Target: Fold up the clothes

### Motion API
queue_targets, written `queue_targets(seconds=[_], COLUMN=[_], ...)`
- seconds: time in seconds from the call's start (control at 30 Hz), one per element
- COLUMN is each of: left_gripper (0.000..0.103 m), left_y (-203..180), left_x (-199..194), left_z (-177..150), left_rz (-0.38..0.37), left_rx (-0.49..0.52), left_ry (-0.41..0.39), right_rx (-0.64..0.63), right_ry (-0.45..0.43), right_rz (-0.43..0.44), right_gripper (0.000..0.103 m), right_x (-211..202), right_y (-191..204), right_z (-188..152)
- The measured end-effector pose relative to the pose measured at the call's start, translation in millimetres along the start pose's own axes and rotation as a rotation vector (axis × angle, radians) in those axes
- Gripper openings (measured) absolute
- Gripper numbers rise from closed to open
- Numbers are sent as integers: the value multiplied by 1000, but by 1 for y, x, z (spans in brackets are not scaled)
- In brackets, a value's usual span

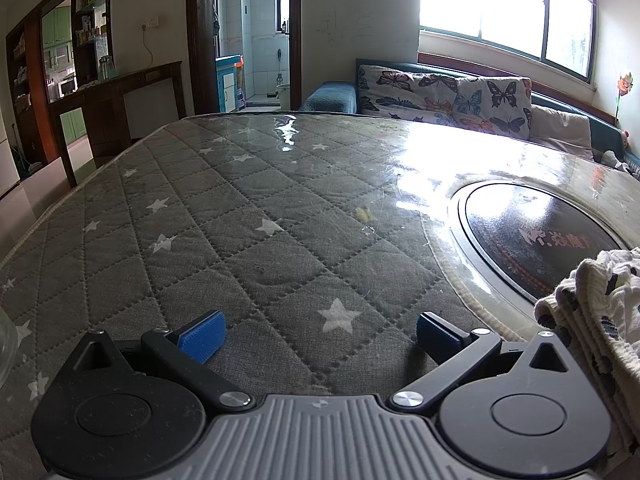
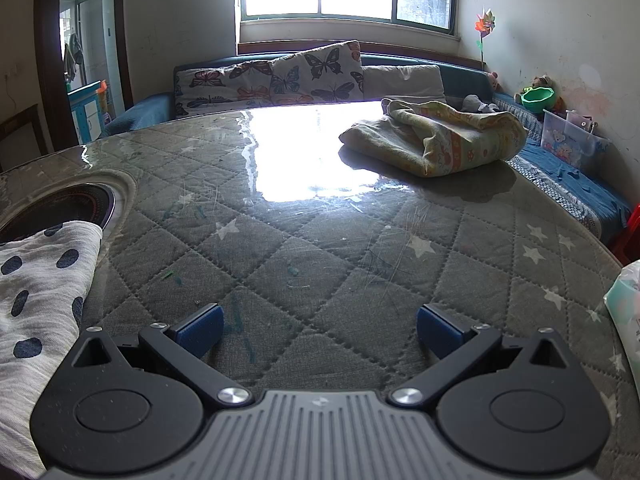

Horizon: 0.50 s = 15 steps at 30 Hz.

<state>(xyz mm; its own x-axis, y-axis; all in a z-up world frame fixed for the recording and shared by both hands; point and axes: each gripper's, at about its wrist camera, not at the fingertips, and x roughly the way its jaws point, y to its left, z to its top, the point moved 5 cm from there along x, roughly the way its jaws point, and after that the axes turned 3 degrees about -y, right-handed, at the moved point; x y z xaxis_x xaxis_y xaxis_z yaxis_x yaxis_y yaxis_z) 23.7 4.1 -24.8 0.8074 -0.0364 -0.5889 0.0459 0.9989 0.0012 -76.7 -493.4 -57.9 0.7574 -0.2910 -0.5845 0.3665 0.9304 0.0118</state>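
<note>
A white garment with dark blue dots (image 2: 36, 280) lies folded at the left of the right wrist view; in the left wrist view the same garment (image 1: 596, 312) shows stacked folded edges at the far right. My left gripper (image 1: 318, 334) stands open low over the grey quilted star-pattern table cover (image 1: 256, 216), left of the garment, with nothing between its blue pads. My right gripper (image 2: 320, 330) is open too, to the right of the garment, holding nothing. A crumpled yellow patterned blanket (image 2: 436, 136) lies at the far right of the table.
A round black induction plate (image 1: 552, 232) is set into the table beside the garment. A sofa with butterfly cushions (image 2: 276, 76) runs behind the table. A pale plastic packet (image 2: 626, 304) lies at the right edge. A glass object (image 1: 6, 344) sits at the left edge.
</note>
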Motion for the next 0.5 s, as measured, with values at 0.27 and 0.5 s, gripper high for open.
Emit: queue_targets(seconds=[0.27, 0.5], left_gripper=[103, 103], left_y=[-1, -2], left_x=[0, 0], left_z=[0, 0], left_rz=[2, 2], left_rx=[2, 3], left_ry=[0, 0], right_rx=[-1, -2], right_ry=[0, 0], right_rz=[-1, -1], right_gripper=[103, 103], right_x=[0, 0], right_y=[1, 1], right_z=[0, 0])
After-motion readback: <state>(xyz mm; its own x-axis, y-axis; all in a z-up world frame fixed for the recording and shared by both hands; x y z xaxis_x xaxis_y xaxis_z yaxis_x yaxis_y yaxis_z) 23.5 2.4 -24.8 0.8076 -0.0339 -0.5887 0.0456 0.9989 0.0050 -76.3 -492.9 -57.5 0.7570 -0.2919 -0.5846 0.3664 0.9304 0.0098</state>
